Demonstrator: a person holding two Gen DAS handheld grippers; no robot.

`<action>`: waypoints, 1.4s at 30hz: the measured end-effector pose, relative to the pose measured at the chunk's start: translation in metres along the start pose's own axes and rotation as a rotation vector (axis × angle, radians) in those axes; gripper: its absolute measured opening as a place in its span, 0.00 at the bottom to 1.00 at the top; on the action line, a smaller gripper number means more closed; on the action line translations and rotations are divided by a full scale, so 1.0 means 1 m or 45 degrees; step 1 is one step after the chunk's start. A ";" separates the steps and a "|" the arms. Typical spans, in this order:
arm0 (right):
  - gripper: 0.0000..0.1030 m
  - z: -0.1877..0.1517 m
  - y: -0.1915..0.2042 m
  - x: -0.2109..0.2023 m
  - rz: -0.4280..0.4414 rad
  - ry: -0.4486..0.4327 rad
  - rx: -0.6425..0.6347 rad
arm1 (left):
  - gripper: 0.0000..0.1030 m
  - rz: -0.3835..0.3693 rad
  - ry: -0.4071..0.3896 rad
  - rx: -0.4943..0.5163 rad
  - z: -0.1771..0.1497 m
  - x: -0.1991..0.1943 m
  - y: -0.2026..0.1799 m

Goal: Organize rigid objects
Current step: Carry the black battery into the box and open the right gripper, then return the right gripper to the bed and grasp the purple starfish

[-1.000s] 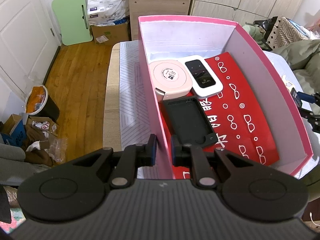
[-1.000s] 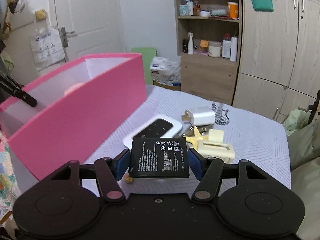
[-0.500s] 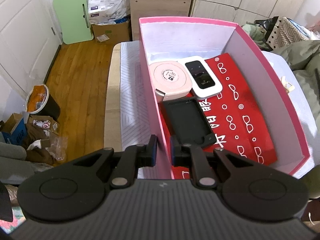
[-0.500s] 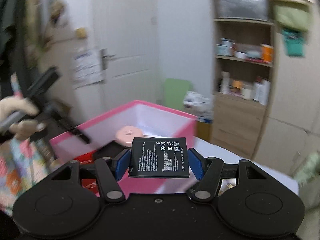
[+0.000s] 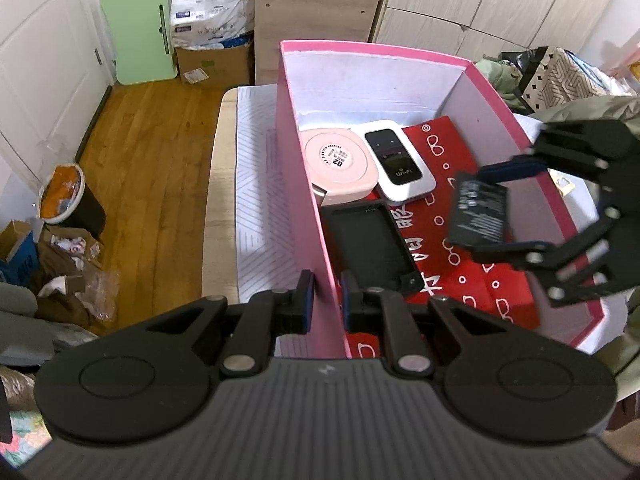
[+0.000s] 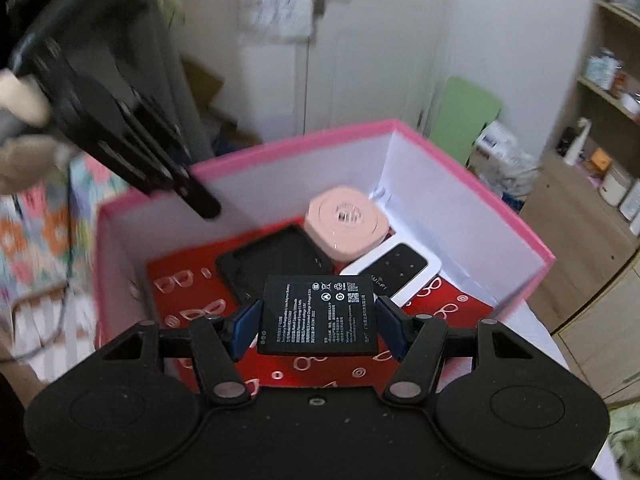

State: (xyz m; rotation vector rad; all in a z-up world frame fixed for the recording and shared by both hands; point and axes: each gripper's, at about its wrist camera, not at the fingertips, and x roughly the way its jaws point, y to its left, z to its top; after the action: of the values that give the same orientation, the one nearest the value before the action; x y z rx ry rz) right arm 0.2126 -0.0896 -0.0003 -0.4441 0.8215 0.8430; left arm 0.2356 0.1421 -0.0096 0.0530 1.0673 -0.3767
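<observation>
My left gripper (image 5: 327, 304) is shut on the near left wall of the pink box (image 5: 298, 184), one finger on each side. Inside lie a pink rounded case (image 5: 338, 160), a white WiFi router (image 5: 398, 164) and a black tray (image 5: 370, 246) on a red patterned sheet (image 5: 460, 152). My right gripper (image 6: 318, 330) is shut on a flat black battery (image 6: 318, 314), label up, and hovers over the box's open top. In the left wrist view the right gripper (image 5: 494, 210) comes in from the right with the battery (image 5: 478, 214) tilted above the red sheet.
The box stands on a table with a white patterned cloth (image 5: 256, 200). Wooden floor (image 5: 152, 160), a bin (image 5: 64, 196) and clutter lie to the left. A green board (image 5: 138, 28), a cardboard box (image 5: 214, 62) and cupboards (image 5: 472, 4) stand behind. A person's hand (image 6: 20, 96) holds the left gripper.
The right gripper carried the battery from over the table's loose items to above the pink box, rolling as it went. The left gripper kept its hold on the wall.
</observation>
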 end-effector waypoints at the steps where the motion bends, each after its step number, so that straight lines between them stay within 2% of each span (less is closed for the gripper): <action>1: 0.66 0.003 0.000 0.009 0.001 0.047 -0.017 | 0.13 0.003 -0.004 0.005 -0.001 -0.001 -0.001; 5: 0.66 0.009 0.003 0.025 0.023 0.161 -0.103 | 0.13 -0.011 -0.012 0.001 -0.001 -0.001 0.000; 10: 0.66 0.017 0.015 0.034 0.102 0.254 -0.303 | 0.13 -0.026 0.000 -0.011 0.001 -0.002 0.003; 14: 0.66 0.019 0.022 0.042 0.109 0.330 -0.421 | 0.13 -0.032 -0.017 -0.005 -0.001 -0.006 0.002; 17: 0.65 0.018 0.024 0.046 0.085 0.333 -0.480 | 0.13 -0.032 -0.027 -0.007 -0.003 -0.008 0.002; 21: 0.66 0.014 0.023 0.042 0.050 0.270 -0.459 | 0.13 -0.039 -0.029 -0.021 -0.003 -0.008 0.002; 26: 0.69 0.001 0.020 0.000 -0.037 -0.010 -0.362 | 0.13 -0.044 -0.032 -0.038 -0.002 -0.008 0.004; 27: 0.72 -0.004 0.020 -0.010 -0.051 -0.060 -0.340 | 0.13 -0.046 -0.034 -0.044 -0.002 -0.008 0.005; 29: 0.76 -0.017 0.021 -0.031 -0.069 -0.153 -0.332 | 0.13 -0.041 -0.037 -0.041 -0.002 -0.008 0.004; 31: 0.76 -0.026 0.020 -0.046 -0.130 -0.200 -0.290 | 0.13 -0.034 -0.039 -0.033 -0.003 -0.008 0.003; 36: 0.77 -0.047 0.014 -0.090 -0.213 -0.282 -0.070 | 0.13 -0.027 -0.050 -0.024 -0.006 -0.009 0.001; 38: 0.79 -0.064 0.008 -0.108 -0.164 -0.354 0.157 | 0.13 -0.020 -0.045 -0.015 -0.007 -0.009 -0.001; 40: 0.79 -0.085 0.004 -0.113 -0.166 -0.417 0.327 | 0.13 -0.011 -0.033 -0.002 -0.008 -0.009 -0.003; 42: 0.79 -0.107 0.010 -0.113 -0.221 -0.460 0.372 | 0.13 -0.001 -0.030 0.018 -0.007 -0.010 -0.006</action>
State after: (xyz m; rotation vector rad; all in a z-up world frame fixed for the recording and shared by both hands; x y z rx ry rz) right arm 0.1108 -0.2057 0.0223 -0.0967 0.5492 0.6054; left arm 0.2233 0.1407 -0.0039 0.0605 1.0415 -0.3843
